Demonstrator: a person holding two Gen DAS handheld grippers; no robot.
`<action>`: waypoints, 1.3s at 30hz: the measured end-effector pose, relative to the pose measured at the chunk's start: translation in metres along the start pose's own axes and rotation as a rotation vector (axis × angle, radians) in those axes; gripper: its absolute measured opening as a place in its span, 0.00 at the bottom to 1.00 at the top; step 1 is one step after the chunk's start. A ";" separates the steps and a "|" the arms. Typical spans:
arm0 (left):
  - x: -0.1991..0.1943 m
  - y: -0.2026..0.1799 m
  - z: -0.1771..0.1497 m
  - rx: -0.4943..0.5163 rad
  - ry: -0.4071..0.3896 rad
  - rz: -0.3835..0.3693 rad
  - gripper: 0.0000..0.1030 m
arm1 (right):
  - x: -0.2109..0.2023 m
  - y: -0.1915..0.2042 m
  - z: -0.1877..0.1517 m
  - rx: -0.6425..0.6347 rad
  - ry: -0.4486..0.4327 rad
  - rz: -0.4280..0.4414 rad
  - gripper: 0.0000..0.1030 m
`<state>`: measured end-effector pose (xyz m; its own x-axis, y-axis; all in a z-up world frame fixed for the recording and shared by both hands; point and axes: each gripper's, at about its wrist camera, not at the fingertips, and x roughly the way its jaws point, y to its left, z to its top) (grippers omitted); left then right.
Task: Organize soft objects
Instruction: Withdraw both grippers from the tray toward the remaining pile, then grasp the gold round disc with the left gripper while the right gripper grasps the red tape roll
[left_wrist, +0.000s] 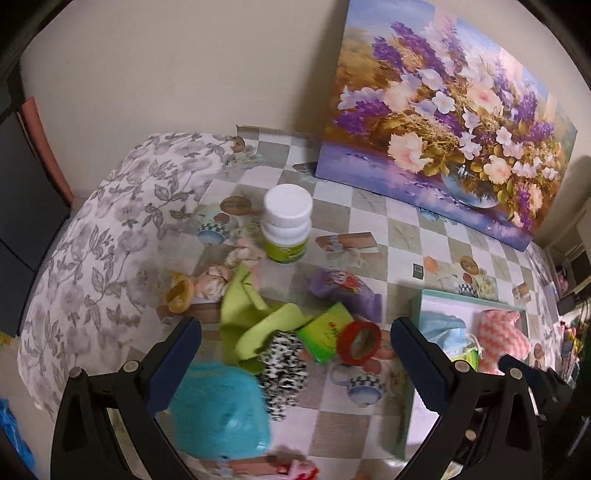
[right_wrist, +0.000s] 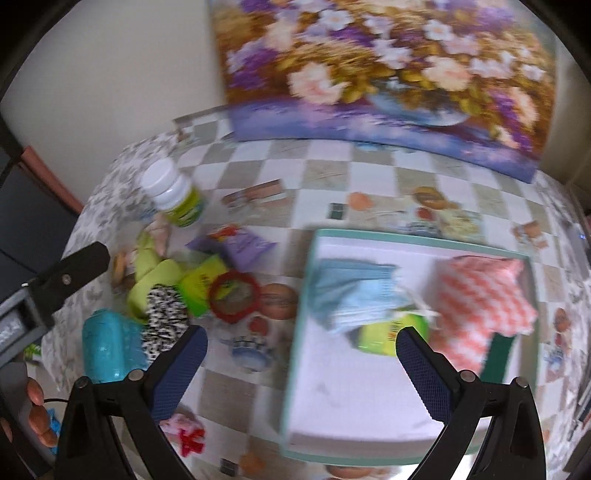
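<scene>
With the jaws of the left gripper (left_wrist: 295, 362) and right gripper (right_wrist: 301, 363) spread wide and empty, the black-and-white scrunchie (left_wrist: 284, 369) between the left jaws is judged light and compressible, best pinched across its bunched middle.

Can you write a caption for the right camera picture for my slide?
Open right gripper above a shallow teal-rimmed white tray holding a pink-and-white checked sponge and light blue cloth.

No text legible — labels blurred.
</scene>
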<state>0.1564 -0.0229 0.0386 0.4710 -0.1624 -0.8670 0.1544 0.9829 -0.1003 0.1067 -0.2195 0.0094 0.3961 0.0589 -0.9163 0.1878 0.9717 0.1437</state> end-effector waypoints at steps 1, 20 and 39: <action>0.001 0.007 0.002 0.002 0.010 -0.004 0.99 | 0.004 0.004 0.001 -0.006 0.003 0.009 1.00; 0.088 0.153 0.024 -0.184 0.228 0.064 0.99 | 0.076 0.032 0.016 -0.003 0.073 0.126 0.98; 0.161 0.163 0.025 -0.175 0.307 -0.051 0.83 | 0.121 0.040 0.020 -0.029 0.132 0.137 0.86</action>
<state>0.2792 0.1089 -0.1056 0.1799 -0.2038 -0.9623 0.0071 0.9785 -0.2059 0.1800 -0.1785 -0.0884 0.2945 0.2193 -0.9301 0.1135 0.9584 0.2619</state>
